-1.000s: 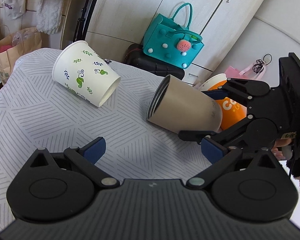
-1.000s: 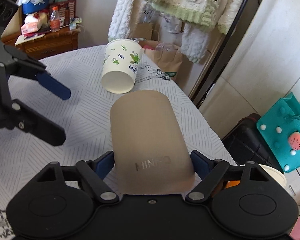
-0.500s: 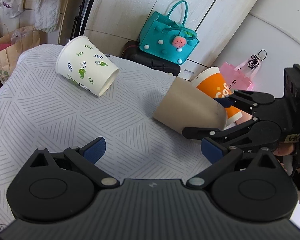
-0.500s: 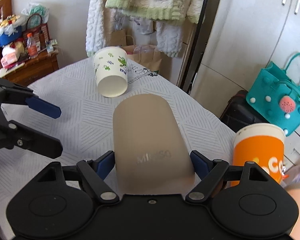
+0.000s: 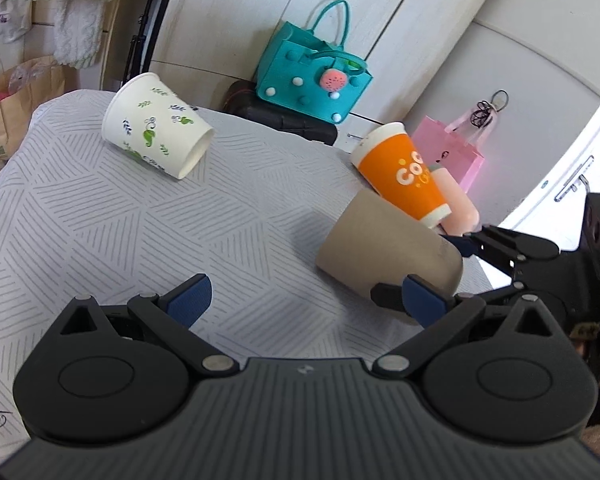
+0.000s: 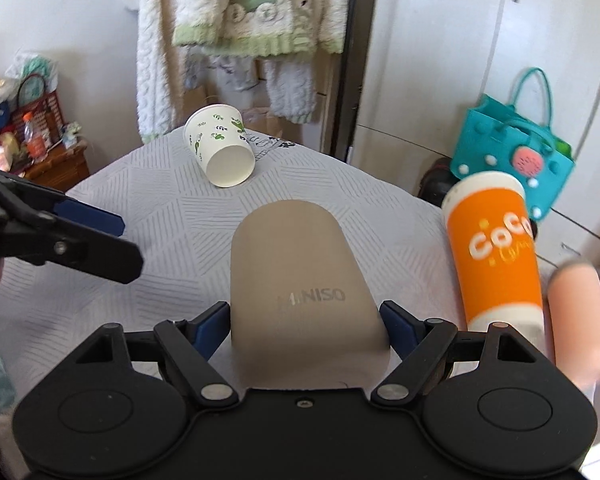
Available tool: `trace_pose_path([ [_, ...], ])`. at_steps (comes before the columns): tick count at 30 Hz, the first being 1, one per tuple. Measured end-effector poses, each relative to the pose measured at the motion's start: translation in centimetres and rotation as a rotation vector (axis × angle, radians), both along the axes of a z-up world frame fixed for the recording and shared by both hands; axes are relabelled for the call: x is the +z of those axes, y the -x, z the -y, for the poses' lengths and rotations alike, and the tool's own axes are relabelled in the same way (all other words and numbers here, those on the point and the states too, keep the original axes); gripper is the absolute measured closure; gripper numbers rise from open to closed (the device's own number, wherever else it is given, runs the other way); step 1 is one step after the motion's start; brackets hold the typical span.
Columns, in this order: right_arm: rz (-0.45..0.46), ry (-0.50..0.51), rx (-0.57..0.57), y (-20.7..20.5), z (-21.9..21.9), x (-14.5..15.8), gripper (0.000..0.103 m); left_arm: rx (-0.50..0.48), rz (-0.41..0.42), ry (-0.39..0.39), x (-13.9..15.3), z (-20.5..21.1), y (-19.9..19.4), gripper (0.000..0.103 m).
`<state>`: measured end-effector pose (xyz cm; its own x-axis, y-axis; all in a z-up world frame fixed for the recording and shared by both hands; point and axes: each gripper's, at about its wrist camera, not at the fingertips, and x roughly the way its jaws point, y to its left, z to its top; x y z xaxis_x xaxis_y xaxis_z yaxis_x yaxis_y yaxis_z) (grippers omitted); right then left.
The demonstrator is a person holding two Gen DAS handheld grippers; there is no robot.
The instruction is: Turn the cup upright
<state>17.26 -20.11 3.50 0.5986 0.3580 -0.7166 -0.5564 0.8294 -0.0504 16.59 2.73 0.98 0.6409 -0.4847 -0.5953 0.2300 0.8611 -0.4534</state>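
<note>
My right gripper [image 6: 302,320] is shut on a tan cup [image 6: 300,280] marked MINISO, gripping it near its base, mouth pointing away and down toward the table. In the left wrist view the tan cup [image 5: 384,252] is tilted at the table's right side, held by the right gripper [image 5: 440,272]. My left gripper [image 5: 304,292] is open and empty over the table's near middle; it shows at the left of the right wrist view [image 6: 96,236]. A white leaf-print cup [image 5: 156,136] lies on its side at the far left.
An orange cup [image 5: 404,176] stands upside down right behind the tan cup, with a pink cup [image 5: 456,200] beside it. The table has a grey patterned cloth [image 5: 140,220]. A teal bag [image 5: 312,72] and pink bag [image 5: 456,148] sit beyond the far edge.
The right gripper has rotated the tan cup, swinging its mouth down toward the table, and moved it right and nearer. The orange cup has come into full view. My left gripper stayed open.
</note>
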Motion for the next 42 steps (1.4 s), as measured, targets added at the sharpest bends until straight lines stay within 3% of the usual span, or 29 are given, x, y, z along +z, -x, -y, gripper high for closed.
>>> trace_pose_path([
  [6, -0.035, -0.084, -0.137, 1.3, 1.0, 0.5, 0.018, -0.017, -0.004, 0.013, 0.4, 0.5, 0.7, 0.0],
  [12, -0.124, -0.158, -0.174, 2.1, 2.2, -0.7, 0.02, -0.037, -0.032, 0.026, 0.2, 1.2, 0.7, 0.0],
  [15, -0.12, -0.168, -0.168, 2.8, 2.7, -0.5, 0.018, -0.049, -0.035, 0.017, 0.0, 2.0, 0.8, 0.0],
  [17, -0.119, -0.164, -0.12, 3.4, 2.8, -0.1, 0.012, -0.057, -0.041, 0.016, -0.1, 2.6, 0.8, 0.0],
  [21, -0.12, -0.162, -0.088, 3.9, 3.4, 0.7, 0.012, -0.081, -0.078, 0.052, -0.6, 3.6, 0.4, 0.0],
  [26, -0.156, -0.144, -0.04, 3.4, 3.9, 1.2, 0.011, -0.121, -0.102, 0.042, -1.1, 5.9, -0.6, 0.002],
  [32, -0.215, -0.078, 0.067, 3.1, 3.4, 1.3, 0.009, -0.145, -0.196, 0.131, -2.2, 6.9, -2.2, 0.002],
  [42, -0.347, 0.006, 0.095, -1.4, 1.6, 2.3, 0.009, -0.127, -0.312, 0.258, -4.0, 6.3, -4.3, 0.003],
])
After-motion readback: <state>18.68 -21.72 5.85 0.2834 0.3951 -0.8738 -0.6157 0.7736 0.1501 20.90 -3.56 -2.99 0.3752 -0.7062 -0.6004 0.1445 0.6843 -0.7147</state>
